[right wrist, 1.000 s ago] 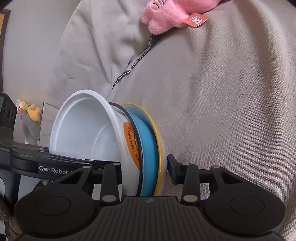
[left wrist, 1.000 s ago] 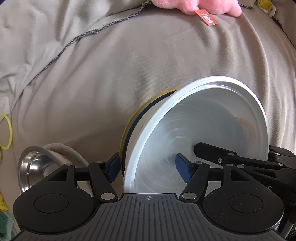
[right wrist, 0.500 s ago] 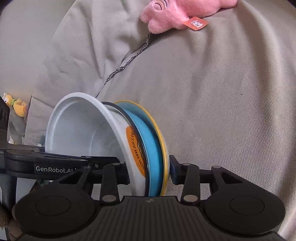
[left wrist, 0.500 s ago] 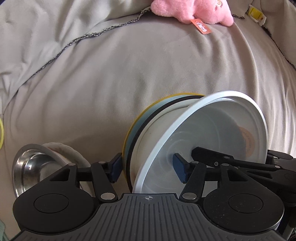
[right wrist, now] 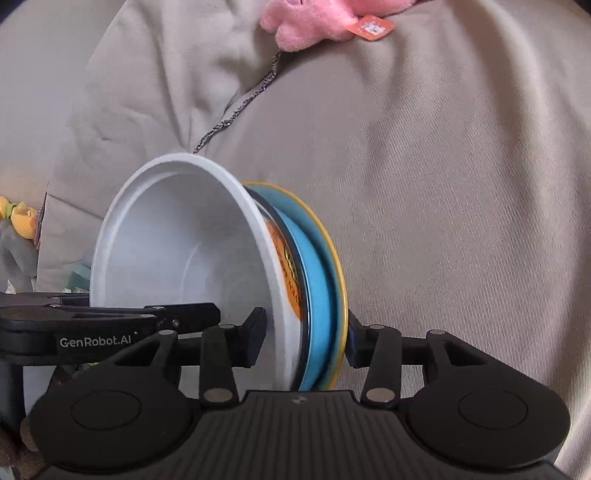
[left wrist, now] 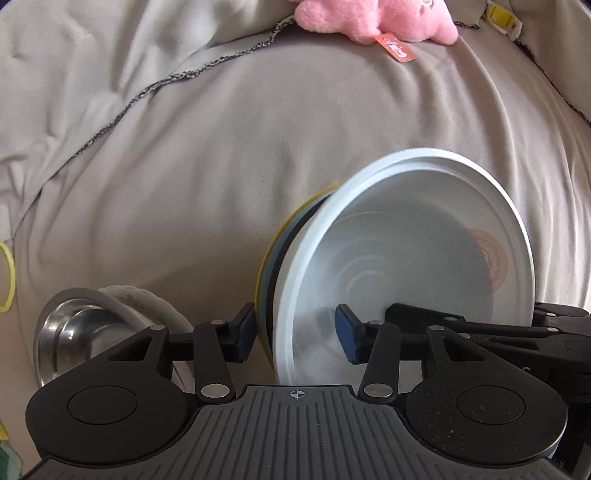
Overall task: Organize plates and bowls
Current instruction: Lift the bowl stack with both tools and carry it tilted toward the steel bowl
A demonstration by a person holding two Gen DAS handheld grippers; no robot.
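Note:
A nested stack stands on edge over the beige blanket: a white bowl (left wrist: 406, 258) (right wrist: 177, 251), a black-rimmed dish with an orange label (right wrist: 286, 258) and a blue plate with a yellow rim (right wrist: 321, 288). My right gripper (right wrist: 304, 339) is shut on the stack's lower edge. One pad sits inside the bowl, the other behind the yellow rim, and its jaws are easing open. My left gripper (left wrist: 295, 336) straddles the same edge from the opposite side. Its jaws are closing, and the pads do not clearly press on it.
A steel bowl (left wrist: 74, 332) lies at the lower left with a white dish (left wrist: 147, 302) behind it. A pink plush toy (left wrist: 369, 18) (right wrist: 314, 22) rests at the far edge of the blanket (left wrist: 221, 166). A yellow ring (left wrist: 7, 277) lies at the left.
The left jaws have drawn in around the stack. The right jaws have widened a little. The stack has swung slightly between the two grippers.

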